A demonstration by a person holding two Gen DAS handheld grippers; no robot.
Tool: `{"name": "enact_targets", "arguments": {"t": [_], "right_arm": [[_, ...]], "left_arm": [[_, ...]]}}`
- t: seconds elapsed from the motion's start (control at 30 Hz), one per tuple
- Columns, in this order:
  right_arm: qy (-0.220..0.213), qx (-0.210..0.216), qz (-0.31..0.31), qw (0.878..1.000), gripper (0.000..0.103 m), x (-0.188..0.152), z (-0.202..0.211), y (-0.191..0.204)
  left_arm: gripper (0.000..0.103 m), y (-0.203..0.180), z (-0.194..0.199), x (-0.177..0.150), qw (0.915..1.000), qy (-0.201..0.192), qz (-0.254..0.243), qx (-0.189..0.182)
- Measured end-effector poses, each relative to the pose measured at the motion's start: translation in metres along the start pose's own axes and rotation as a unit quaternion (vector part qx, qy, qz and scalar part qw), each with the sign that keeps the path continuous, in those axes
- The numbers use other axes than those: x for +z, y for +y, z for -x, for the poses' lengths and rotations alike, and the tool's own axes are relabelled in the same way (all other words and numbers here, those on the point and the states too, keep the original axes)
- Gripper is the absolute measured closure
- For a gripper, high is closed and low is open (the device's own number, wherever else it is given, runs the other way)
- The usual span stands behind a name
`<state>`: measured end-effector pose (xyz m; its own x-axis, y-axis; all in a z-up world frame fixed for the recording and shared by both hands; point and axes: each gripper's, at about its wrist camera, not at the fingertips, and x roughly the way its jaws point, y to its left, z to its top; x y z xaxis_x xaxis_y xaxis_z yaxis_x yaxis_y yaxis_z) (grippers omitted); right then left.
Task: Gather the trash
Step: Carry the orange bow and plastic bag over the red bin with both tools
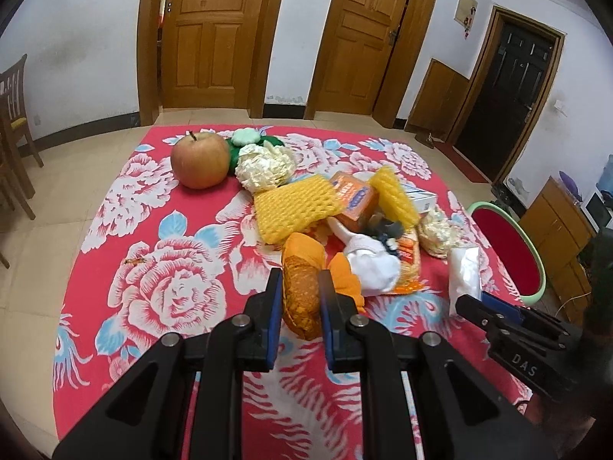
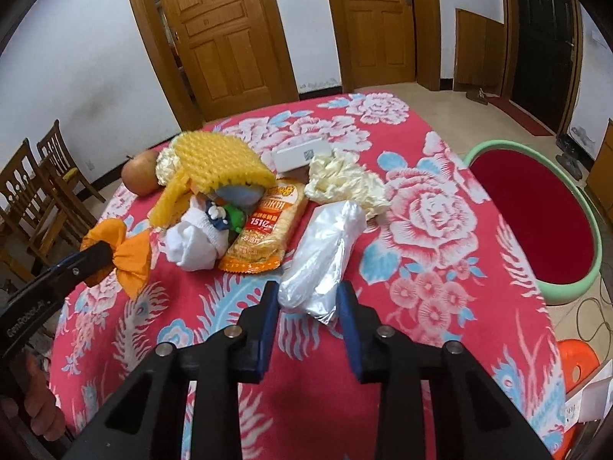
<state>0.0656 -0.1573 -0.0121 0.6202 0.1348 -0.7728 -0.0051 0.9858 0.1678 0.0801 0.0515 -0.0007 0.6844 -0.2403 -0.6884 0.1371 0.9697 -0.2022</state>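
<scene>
Trash lies in a heap on the red floral tablecloth (image 1: 172, 287). My left gripper (image 1: 300, 287) is shut on a crumpled orange wrapper (image 1: 302, 264), which bulges above and below the blue pads. The right wrist view shows the same wrapper (image 2: 130, 260) pinched at its middle by the left gripper (image 2: 103, 253). My right gripper (image 2: 306, 299) is shut on the near end of a clear plastic bag (image 2: 325, 245), whose far end rests on the cloth. From the left wrist view, the right gripper (image 1: 475, 303) and the bag (image 1: 465, 272) appear at the right table edge.
An apple (image 1: 199, 161), yellow foam nets (image 1: 295, 207), an orange box (image 1: 354, 195), a white sock bundle (image 2: 195, 245) and an orange snack packet (image 2: 264, 230) lie mid-table. A green basin with a red inside (image 2: 536, 214) sits off the right edge. Wooden chairs (image 2: 38, 188) stand left.
</scene>
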Motion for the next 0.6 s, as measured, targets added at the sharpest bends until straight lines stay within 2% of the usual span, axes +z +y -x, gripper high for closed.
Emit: {"name": "enact_targets", "arguments": {"t": [0.33,0.6], "right_arm": [[-0.048,0.009,-0.008,0.999,0.070,0.002,0.050,-0.026],[-0.084,-0.006,-0.042,0.996,0.070,0.010,0.075,-0.069]], "left_arm": [[0.086,-0.040,0.023,0.008,0.9995,-0.024,-0.021,-0.008],[0.086,-0.086,0.020,0.022,0.9964,-0.025,-0.057,-0.057]]}}
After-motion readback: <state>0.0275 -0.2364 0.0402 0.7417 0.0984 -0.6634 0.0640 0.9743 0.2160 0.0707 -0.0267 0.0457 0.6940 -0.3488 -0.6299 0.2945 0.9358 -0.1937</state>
